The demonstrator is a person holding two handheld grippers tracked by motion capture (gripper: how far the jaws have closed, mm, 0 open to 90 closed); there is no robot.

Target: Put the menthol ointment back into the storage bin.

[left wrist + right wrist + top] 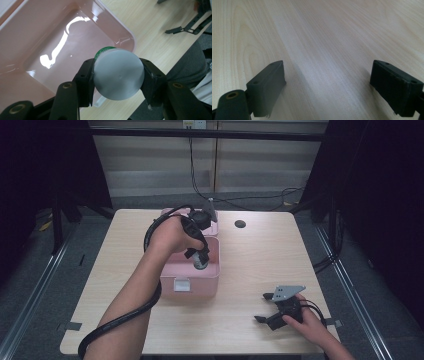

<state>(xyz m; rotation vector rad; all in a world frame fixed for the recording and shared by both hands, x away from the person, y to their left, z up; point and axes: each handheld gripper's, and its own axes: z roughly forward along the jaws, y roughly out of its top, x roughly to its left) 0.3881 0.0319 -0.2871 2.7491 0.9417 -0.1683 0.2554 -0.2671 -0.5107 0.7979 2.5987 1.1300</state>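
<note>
A pink plastic box [190, 287] stands open at the middle of the table. My left gripper [200, 256] hangs over its inside, shut on a small round container [201, 262] with a green label. In the left gripper view the container's pale flat bottom [117, 75] faces the camera, and both black pads press on its sides above the box's glossy floor [50, 37]. My right gripper [263, 307] rests near the table's front right corner, a hand on it. Its jaws stand wide open over bare wood [327, 75], with nothing between them.
The box's pink lid [214, 229] lies just behind it. A small dark round hole [240, 224] sits in the tabletop at the back right. The light wooden table [260, 260] has bare surface to the right and left of the box. A thick black cable [120, 320] trails along my left forearm.
</note>
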